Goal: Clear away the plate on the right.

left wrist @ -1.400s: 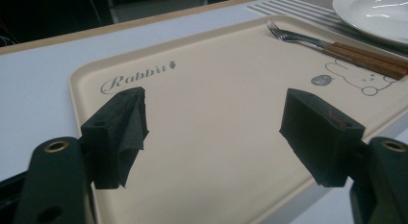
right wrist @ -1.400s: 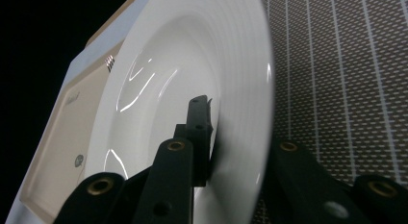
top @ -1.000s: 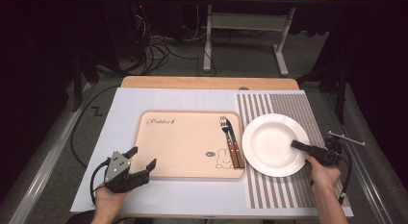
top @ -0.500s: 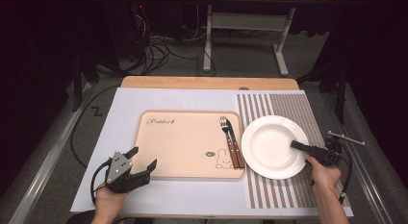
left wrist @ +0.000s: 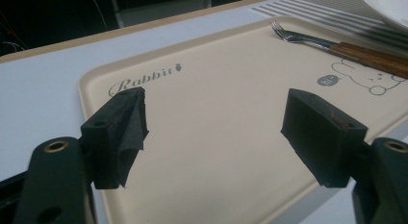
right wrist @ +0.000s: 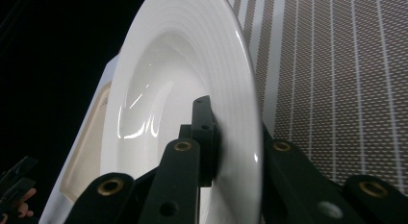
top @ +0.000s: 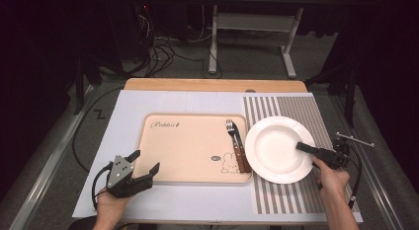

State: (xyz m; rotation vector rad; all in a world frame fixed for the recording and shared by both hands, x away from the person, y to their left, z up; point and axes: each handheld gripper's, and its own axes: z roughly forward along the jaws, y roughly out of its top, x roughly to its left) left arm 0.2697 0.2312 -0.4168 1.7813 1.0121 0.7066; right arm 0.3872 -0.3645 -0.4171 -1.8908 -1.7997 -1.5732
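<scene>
Where its rim is clamped, plate gleams glossy white.

The white plate has been shifted slightly towards the tray and the left edge of the bench; its left rim is now seen just beside the wooden handles of the cutlery, where a little more striped mat was exposed earlier. The right tool, clamped on the plate's right rim, has been carried along with it.
</scene>
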